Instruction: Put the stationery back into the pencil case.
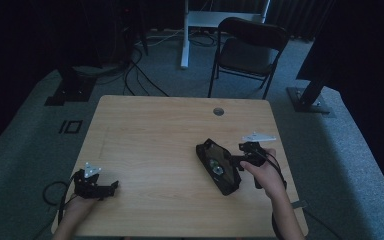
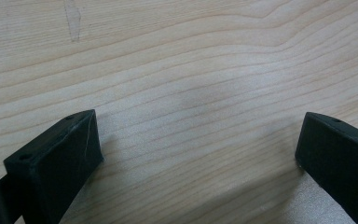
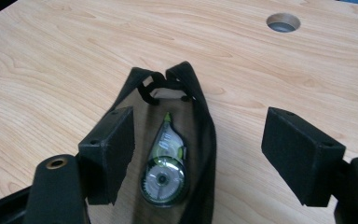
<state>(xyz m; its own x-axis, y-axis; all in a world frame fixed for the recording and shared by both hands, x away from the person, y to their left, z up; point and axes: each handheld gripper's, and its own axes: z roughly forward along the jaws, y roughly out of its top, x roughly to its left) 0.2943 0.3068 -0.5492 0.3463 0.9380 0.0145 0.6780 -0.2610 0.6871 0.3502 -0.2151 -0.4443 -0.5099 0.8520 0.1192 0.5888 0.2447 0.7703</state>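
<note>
Correction tape (image 3: pixel 164 175) in open black pouch (image 3: pixel 205 126), between parted right gripper (image 3: pixel 198 154) jaws

Both grippers (image 1: pixel 111 187) (image 1: pixel 236 161) wide open

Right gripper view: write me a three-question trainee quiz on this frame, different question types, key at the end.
1. True or false: the clear green-trimmed correction tape dispenser lies inside the open black fabric pouch.
2. The right gripper has its jaws: A) clamped on the pouch, B) spread open, C) shut on nothing.
3. Fill in: the left gripper is open over bare ____ of the light wooden table.

Key: 1 true; 2 B; 3 wood.
</note>
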